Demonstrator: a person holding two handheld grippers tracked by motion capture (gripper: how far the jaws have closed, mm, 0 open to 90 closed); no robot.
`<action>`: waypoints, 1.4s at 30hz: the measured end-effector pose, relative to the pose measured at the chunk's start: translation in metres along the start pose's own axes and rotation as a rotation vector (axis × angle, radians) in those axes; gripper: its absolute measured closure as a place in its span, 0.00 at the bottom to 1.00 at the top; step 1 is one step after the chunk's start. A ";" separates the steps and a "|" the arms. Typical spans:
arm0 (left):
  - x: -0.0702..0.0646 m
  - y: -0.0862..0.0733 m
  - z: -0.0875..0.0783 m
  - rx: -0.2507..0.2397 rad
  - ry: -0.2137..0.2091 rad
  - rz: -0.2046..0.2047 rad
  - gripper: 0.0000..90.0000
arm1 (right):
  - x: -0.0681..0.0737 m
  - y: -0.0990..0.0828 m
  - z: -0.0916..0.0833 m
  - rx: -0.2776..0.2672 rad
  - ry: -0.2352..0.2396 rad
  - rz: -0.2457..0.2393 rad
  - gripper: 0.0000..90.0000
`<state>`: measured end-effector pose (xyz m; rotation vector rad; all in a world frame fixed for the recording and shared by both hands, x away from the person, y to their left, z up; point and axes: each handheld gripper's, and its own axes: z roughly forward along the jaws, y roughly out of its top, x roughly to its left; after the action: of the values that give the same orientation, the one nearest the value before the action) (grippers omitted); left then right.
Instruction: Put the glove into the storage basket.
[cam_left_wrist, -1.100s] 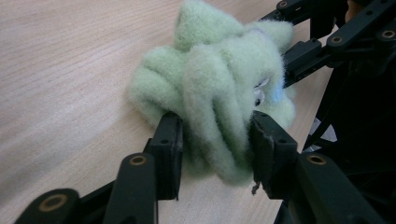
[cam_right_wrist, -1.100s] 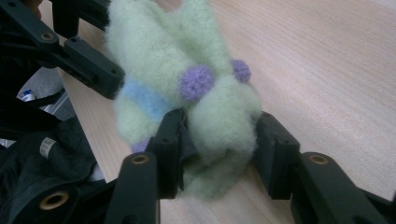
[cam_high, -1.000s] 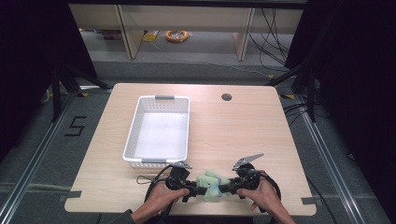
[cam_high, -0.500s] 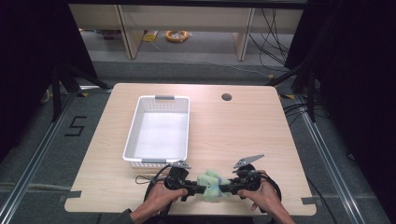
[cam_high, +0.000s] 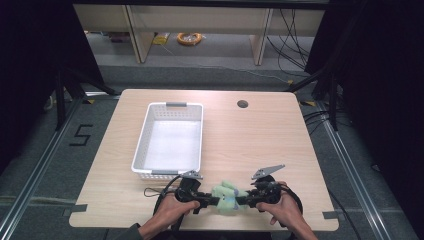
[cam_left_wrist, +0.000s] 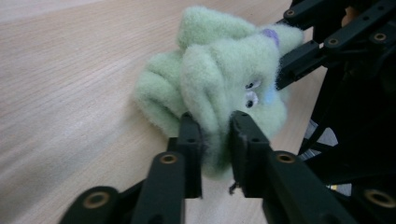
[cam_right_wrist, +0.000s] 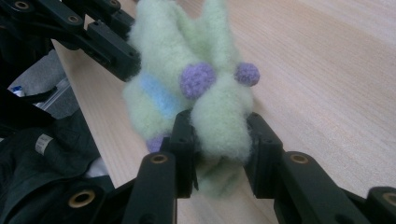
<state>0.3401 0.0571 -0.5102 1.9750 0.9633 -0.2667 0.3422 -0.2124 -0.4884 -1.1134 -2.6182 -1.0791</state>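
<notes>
A pale green fuzzy plush toy (cam_high: 226, 196) with purple pom-poms and a blue stripe lies near the table's front edge, between both grippers. My left gripper (cam_high: 204, 199) comes in from the left; in the left gripper view its jaws have just been closing and now pinch a fold of the plush toy (cam_left_wrist: 212, 88). From the right, my right gripper (cam_high: 246, 199) squeezes the other side of the plush toy (cam_right_wrist: 196, 93), its jaws also having closed further. Both grippers (cam_left_wrist: 215, 135) (cam_right_wrist: 219, 140) press into the fleece. A hand holds each one.
A white plastic basket (cam_high: 170, 140) stands empty on the wooden table (cam_high: 250, 135), left of centre and just behind the left hand. A round cable hole (cam_high: 242, 104) sits at the back right. Dark floor and rails surround the table.
Both hands stay where they were. The plush toy looks slightly more bunched between the two grippers than a second ago.
</notes>
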 end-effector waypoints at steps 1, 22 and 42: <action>0.000 0.000 0.001 0.002 0.004 -0.008 0.79 | 0.000 0.000 0.001 0.001 -0.001 -0.001 0.77; -0.001 0.003 0.010 0.029 0.011 -0.026 0.82 | -0.003 0.001 0.004 0.015 0.005 -0.009 0.77; -0.013 0.024 -0.021 -0.039 -0.037 0.043 0.92 | 0.007 0.023 -0.023 -0.054 0.024 -0.032 0.77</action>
<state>0.3450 0.0600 -0.4760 1.9462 0.8953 -0.2579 0.3482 -0.2119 -0.4560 -1.0649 -2.6120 -1.1686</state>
